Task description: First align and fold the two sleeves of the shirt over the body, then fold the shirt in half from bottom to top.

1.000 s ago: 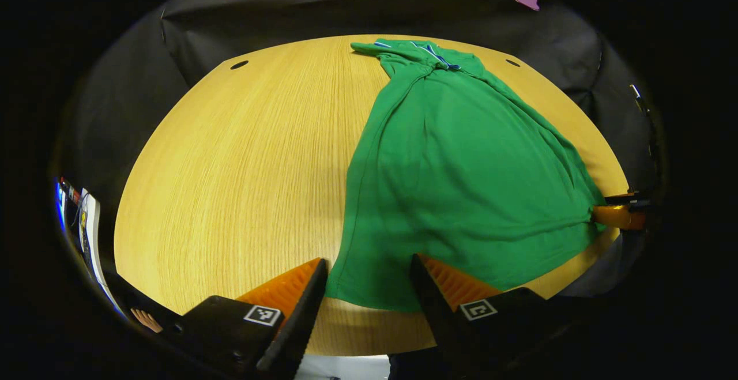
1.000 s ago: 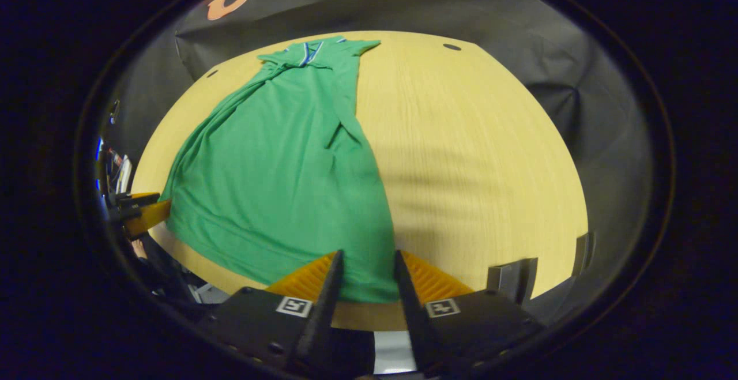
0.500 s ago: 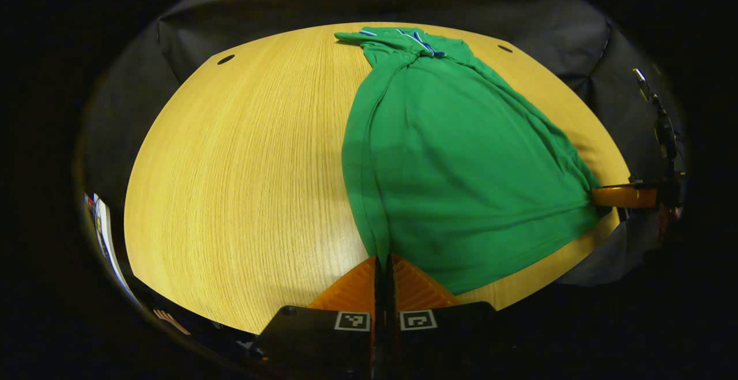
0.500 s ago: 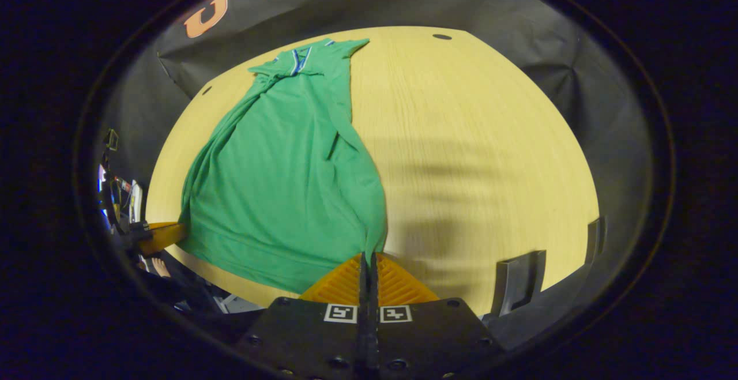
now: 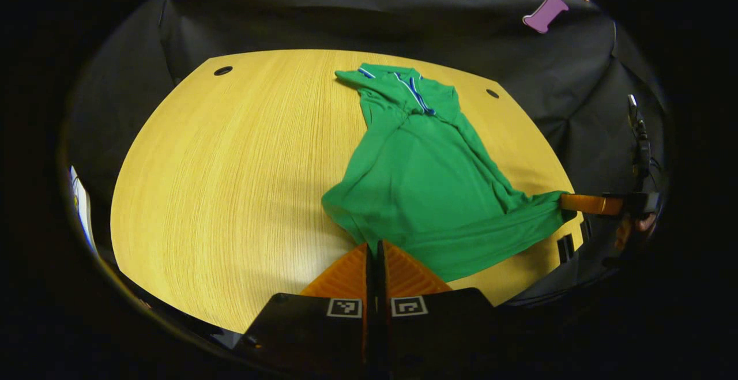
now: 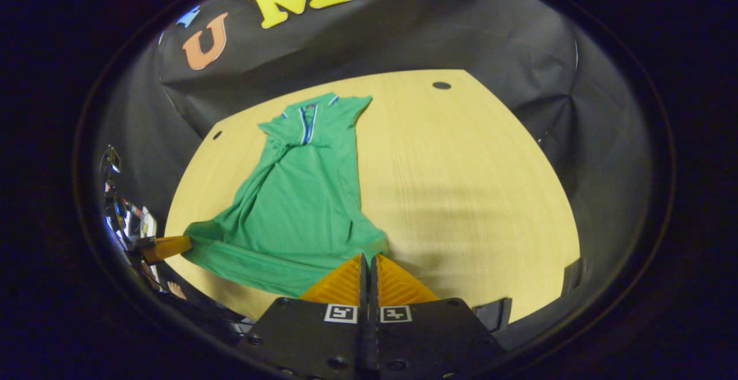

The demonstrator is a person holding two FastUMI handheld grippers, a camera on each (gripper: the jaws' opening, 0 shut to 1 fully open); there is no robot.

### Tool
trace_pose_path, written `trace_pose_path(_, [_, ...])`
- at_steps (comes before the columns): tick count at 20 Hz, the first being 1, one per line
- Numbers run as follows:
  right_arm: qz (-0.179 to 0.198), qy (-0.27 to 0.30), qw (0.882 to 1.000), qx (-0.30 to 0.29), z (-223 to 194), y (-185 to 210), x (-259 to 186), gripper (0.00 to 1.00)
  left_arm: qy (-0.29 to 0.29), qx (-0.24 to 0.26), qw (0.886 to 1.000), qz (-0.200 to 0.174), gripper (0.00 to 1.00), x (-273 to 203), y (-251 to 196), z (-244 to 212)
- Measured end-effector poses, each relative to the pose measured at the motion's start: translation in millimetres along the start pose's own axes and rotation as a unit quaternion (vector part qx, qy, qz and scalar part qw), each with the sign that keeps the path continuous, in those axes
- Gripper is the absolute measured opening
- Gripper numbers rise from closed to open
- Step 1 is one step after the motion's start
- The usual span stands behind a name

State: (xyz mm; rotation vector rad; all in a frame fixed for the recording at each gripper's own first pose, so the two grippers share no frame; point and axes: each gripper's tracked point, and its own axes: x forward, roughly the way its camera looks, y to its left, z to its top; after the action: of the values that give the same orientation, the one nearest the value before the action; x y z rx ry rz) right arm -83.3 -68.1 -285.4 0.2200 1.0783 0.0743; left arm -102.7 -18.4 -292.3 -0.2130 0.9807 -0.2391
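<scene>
While both tools pinch the near hem, one green polo shirt (image 5: 426,184) lies lengthwise on the wooden table (image 5: 230,166), collar at the far edge, sleeves folded in. Left tool (image 5: 375,247): closed on the shirt's near left corner. Right tool (image 6: 369,259): closed on the near right corner, also seen at the right of the left gripper view. Hem raised, sagging between them.

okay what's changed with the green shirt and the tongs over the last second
Both tongs, left and right, closed on the bottom corners of the green shirt, then lifted the hem and carried it toward the collar, so the lower part now bunches up. The collar end stayed flat on the wooden table.
</scene>
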Motion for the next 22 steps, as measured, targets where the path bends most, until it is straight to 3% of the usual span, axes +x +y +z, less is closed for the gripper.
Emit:
trace_pose_path(10, [0.037, -0.121, 0.992, -0.02, 177.9, 41.4, 28.3, 0.0, -0.125, -0.015, 0.992, -0.002, 0.06, 36.5, -1.1, 172.6])
trace_pose_path(17, [0.042, -0.176, 0.982, -0.046, 294.7, 66.0, 60.2, 0.0, -0.171, -0.011, 0.985, -0.005, 0.05, 72.2, 16.8, 282.7])
trace_pose_path(22, [0.046, -0.192, 0.979, -0.047, 352.5, 79.4, 101.2, 0.01, -0.173, -0.02, 0.985, 0.006, 0.06, 119.2, 32.8, 328.9])
